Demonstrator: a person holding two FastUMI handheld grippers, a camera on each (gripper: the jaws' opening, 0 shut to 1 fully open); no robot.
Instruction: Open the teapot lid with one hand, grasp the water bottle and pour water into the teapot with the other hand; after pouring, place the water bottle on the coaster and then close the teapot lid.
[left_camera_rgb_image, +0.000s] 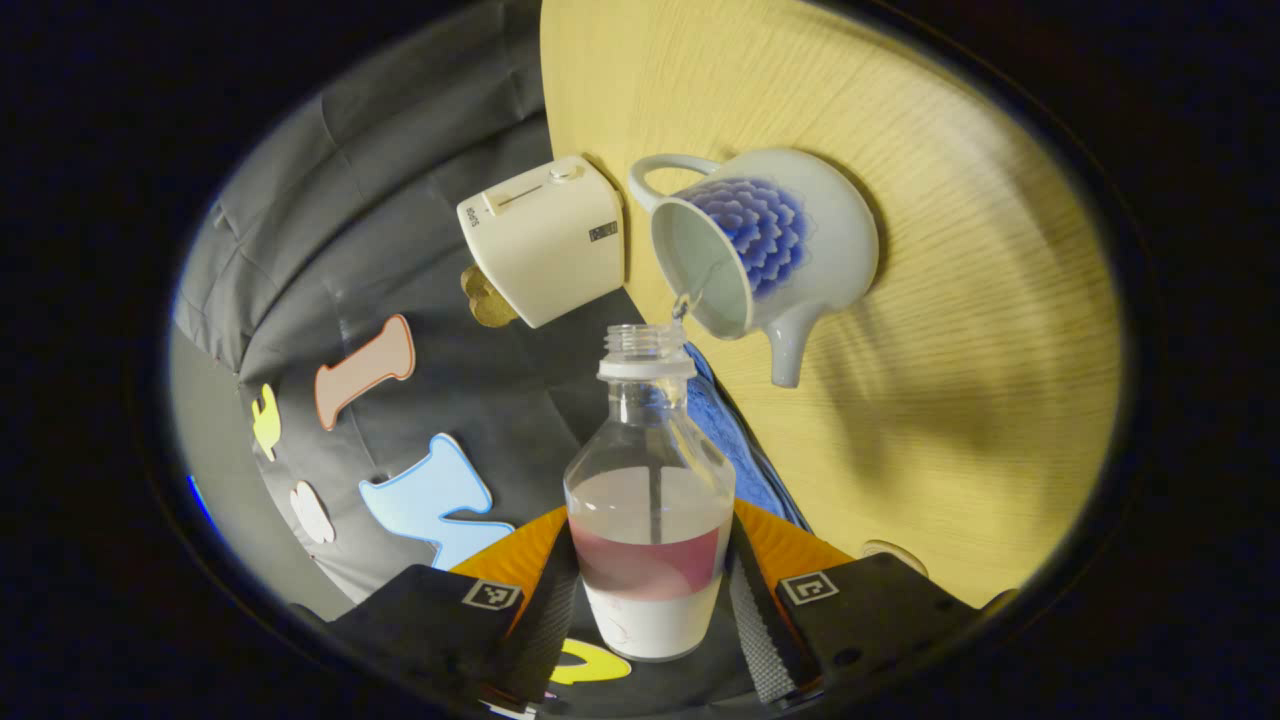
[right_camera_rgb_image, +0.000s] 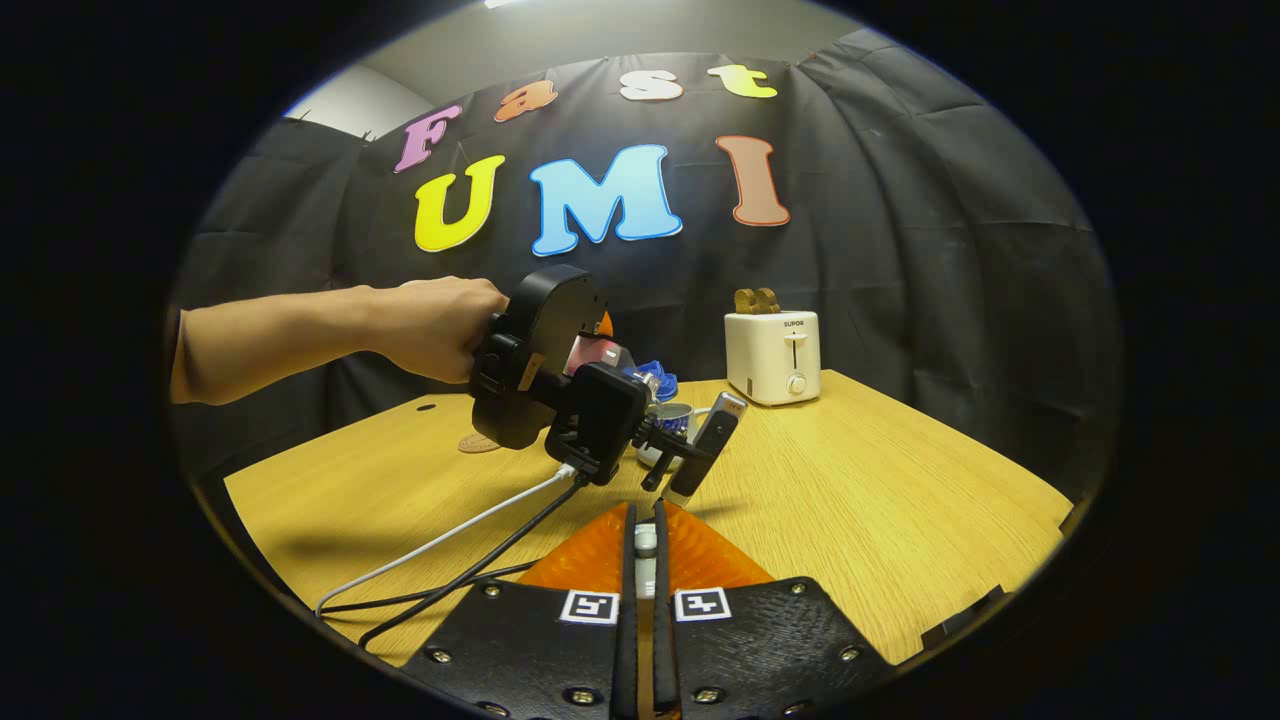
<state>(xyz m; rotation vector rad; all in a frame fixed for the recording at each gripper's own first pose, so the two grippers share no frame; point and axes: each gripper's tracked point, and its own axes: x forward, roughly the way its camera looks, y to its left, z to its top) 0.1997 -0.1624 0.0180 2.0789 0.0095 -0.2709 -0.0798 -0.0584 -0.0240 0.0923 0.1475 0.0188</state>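
Note:
My left gripper (left_camera_rgb_image: 650, 625) is shut on a clear water bottle (left_camera_rgb_image: 650, 480) with a red and white label and no cap. The bottle is tipped, and its neck meets the rim of the white teapot (left_camera_rgb_image: 765, 250) with the blue pattern. A thin stream of water runs into the teapot's open mouth. In the right gripper view, a hand (right_camera_rgb_image: 435, 325) holds that left gripper (right_camera_rgb_image: 690, 455) over the teapot (right_camera_rgb_image: 675, 418). My right gripper (right_camera_rgb_image: 645, 545) hangs above the table, pinching a small pale piece, apparently the teapot lid (right_camera_rgb_image: 646, 541).
A cream toaster (right_camera_rgb_image: 772, 355) with a brown piece in its slot stands at the back of the wooden table (right_camera_rgb_image: 880, 500). A round coaster (right_camera_rgb_image: 478, 443) lies left of the teapot. A blue cloth (left_camera_rgb_image: 725, 430) lies by the pot. Cables (right_camera_rgb_image: 450, 560) trail over the near left.

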